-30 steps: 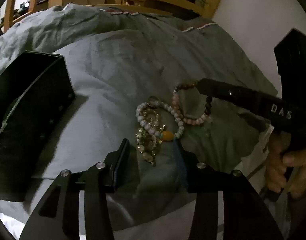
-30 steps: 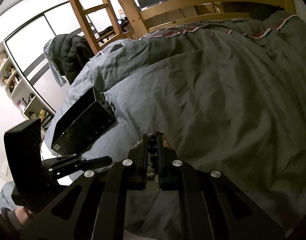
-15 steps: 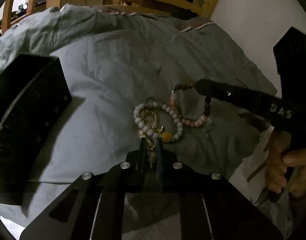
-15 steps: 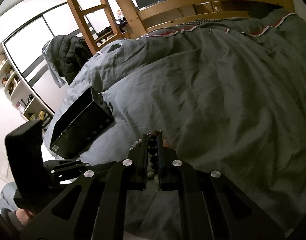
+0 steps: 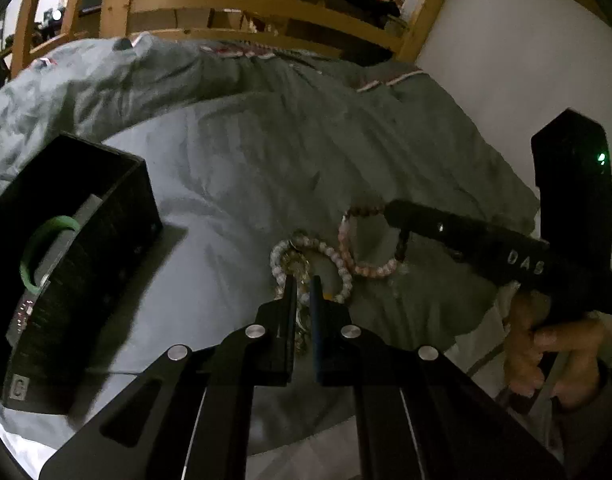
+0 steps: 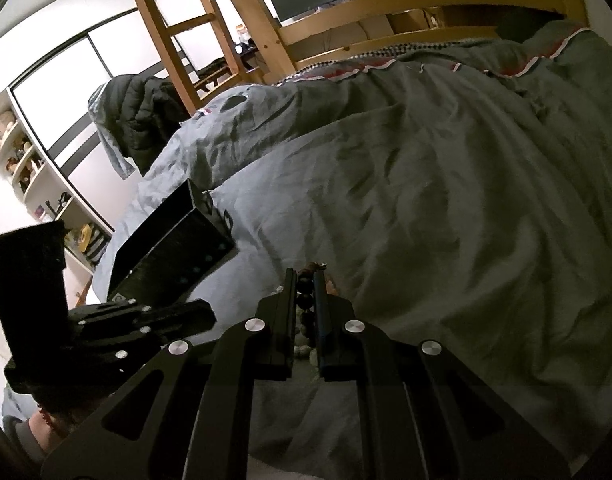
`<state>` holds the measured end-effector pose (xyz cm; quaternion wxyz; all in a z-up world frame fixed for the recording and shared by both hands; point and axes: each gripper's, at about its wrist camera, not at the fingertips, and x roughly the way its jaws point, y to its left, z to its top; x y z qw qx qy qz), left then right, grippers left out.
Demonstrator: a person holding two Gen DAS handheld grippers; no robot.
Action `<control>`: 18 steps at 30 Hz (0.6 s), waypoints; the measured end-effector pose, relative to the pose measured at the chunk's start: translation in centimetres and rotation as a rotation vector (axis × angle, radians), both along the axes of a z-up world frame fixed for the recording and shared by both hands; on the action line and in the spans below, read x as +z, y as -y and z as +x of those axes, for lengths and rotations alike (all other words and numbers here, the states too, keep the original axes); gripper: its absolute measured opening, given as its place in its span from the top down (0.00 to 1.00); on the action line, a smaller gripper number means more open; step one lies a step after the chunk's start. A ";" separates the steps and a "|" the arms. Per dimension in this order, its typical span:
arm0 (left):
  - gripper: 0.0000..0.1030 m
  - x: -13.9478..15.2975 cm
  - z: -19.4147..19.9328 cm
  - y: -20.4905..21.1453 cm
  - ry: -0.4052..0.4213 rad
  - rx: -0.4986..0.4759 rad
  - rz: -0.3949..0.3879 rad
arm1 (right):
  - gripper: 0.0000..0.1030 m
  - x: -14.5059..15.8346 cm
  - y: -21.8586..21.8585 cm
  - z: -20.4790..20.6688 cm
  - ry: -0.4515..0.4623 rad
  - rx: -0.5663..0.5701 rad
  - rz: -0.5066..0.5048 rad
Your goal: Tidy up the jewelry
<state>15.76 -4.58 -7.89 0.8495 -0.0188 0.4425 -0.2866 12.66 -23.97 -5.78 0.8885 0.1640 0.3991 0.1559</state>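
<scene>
- On your left, the black box (image 5: 78,216) is sitting on the bed, a green bangle (image 5: 38,248) inside.
- Your left gripper (image 5: 302,292) is pinching the gold chain (image 5: 300,268) between narrowed fingers, box lying leftward.
- Your right gripper (image 6: 306,292) is clamping the dark-beaded bracelet (image 6: 306,300).

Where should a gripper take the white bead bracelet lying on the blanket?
Take the white bead bracelet on its far arc, coming from above: that stretch lies bare on the blanket, while its near side is tangled with the gold chain in the left gripper.
</scene>
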 end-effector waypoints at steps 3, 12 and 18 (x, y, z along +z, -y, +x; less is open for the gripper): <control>0.87 -1.5 0.3 0.6 -0.038 0.003 0.043 | 0.91 0.0 0.0 0.0 -0.001 0.000 0.000; 0.92 -3.9 0.7 1.1 -0.082 -0.012 0.064 | 0.91 0.0 0.0 -0.1 -0.008 0.001 -0.001; 0.93 -1.7 0.5 0.0 -0.030 0.008 0.024 | 0.91 0.0 0.1 -0.1 -0.005 -0.004 0.003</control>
